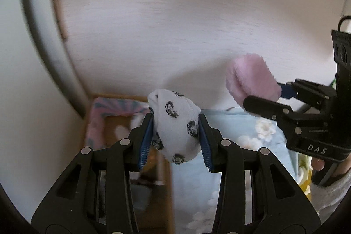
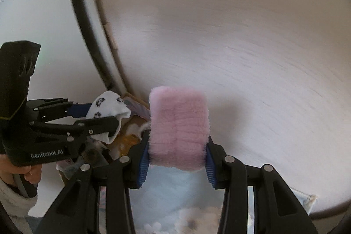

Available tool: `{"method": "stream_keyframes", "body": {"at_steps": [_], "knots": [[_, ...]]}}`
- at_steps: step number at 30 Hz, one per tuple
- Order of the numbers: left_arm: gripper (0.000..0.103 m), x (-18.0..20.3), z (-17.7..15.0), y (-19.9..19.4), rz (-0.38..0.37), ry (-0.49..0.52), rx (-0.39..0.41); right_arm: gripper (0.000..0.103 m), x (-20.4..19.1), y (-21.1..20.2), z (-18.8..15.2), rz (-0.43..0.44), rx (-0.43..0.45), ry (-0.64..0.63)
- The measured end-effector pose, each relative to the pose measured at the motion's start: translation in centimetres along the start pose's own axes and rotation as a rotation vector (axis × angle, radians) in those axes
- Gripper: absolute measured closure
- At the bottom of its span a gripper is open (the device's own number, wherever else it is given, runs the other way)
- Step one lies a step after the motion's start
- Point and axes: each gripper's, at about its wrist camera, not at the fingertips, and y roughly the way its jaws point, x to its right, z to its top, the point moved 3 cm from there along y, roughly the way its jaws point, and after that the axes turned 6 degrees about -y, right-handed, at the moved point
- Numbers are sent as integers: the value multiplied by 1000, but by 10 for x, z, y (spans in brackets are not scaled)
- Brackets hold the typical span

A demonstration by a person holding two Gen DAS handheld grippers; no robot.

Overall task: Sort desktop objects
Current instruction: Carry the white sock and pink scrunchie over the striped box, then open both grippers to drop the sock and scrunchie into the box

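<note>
My left gripper (image 1: 175,132) is shut on a white sock with black prints (image 1: 175,124), its blue pads pressing both sides of the bundle. The same sock (image 2: 107,109) and left gripper (image 2: 103,115) appear at the left of the right wrist view. My right gripper (image 2: 177,154) is shut on a fluffy pink folded sock (image 2: 178,126), held up in the air. In the left wrist view the pink sock (image 1: 252,78) sits in the right gripper (image 1: 263,93) at the right. Both bundles hang side by side above a pale blue cloth.
A pale wood-grain board (image 1: 175,25) fills the background, with a dark curved frame (image 1: 37,41) at the left. Below lie a pale blue floral cloth (image 1: 241,135), a pink and blue patterned fabric (image 1: 98,117) and brown wood (image 1: 162,201). A hand (image 2: 30,172) holds the left gripper's handle.
</note>
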Motion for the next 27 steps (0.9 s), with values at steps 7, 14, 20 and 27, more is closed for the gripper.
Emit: {"method": "stream_keyframes", "body": {"at_steps": [7, 14, 20, 27], "knots": [[67, -61, -14, 8, 72, -38, 4, 63, -38, 43, 25, 79, -44, -39], [67, -92, -41, 16, 81, -64, -44, 63, -71, 84, 25, 133, -113, -65], [67, -104, -56, 25, 68, -92, -78, 63, -82, 110, 23, 136, -164, -75], [66, -100, -65, 25, 60, -78, -89, 63, -87, 124, 23, 159, -200, -68]]}}
